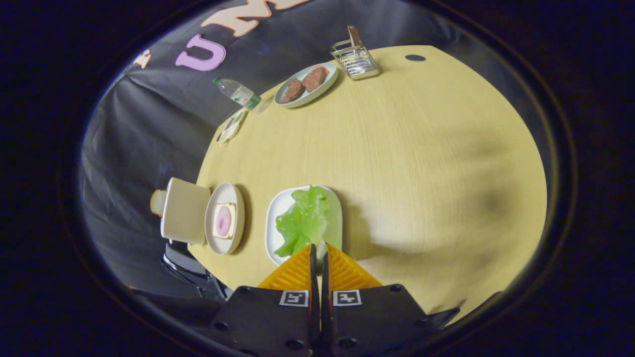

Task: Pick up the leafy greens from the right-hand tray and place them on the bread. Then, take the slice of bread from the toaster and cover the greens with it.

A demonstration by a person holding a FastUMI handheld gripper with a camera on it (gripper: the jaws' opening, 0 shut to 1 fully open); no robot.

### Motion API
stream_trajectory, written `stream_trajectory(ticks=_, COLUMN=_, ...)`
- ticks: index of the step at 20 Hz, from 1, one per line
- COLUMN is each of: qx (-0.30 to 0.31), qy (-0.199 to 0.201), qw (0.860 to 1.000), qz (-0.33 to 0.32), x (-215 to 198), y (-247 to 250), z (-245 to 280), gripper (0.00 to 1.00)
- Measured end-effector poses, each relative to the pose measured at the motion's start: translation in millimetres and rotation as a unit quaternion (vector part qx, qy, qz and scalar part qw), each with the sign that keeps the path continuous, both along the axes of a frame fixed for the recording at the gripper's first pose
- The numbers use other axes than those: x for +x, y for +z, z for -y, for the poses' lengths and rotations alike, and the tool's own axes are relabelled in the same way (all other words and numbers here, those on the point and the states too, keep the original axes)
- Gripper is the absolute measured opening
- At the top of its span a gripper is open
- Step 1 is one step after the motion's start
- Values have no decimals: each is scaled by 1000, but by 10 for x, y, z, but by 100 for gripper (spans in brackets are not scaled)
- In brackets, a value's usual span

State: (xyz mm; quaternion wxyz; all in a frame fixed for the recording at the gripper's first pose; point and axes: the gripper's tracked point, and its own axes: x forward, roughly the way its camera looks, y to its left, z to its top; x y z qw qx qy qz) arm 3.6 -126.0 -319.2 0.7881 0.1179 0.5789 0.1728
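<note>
Leafy greens (303, 220): one ruffled leaf lying on a white tray (276, 208) on the yellow table (421, 163), just ahead of the gripper (318, 253), whose two fingers are closed together with nothing between them, tips at the leaf's near edge. At nine o'clock from the tray, a round plate (225, 191) bears a bread slice (224, 221) with a pink round on it; the toaster (184, 210) stands beyond it, bread (158, 202) protruding. At twelve o'clock, far across the table: a dish of brown patties (306, 84), a wire rack (355, 60), a bottle (238, 92).

A plate of meat patties (306, 85), wire rack (355, 59) and water bottle (239, 93) sit beyond.
</note>
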Motion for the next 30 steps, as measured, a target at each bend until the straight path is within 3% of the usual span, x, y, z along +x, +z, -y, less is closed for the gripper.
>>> stream_trajectory(ticks=8, qx=21, qy=21, qw=998, qz=51, x=-85, y=564, z=-493, gripper=4)
stream_trajectory(ticks=17, qx=81, qy=77, qw=991, qz=67, x=-307, y=981, z=-1693, gripper=4)
stream_trajectory(ticks=23, qx=121, qy=130, qw=983, qz=49, x=-434, y=851, z=-2800, gripper=4)
stream_trajectory(ticks=26, qx=140, qy=133, qw=981, qz=28, x=-497, y=661, z=-3233, gripper=4)
stream_trajectory(ticks=30, qx=111, qy=137, qw=984, qz=3, x=-520, y=262, z=-3395, gripper=4)
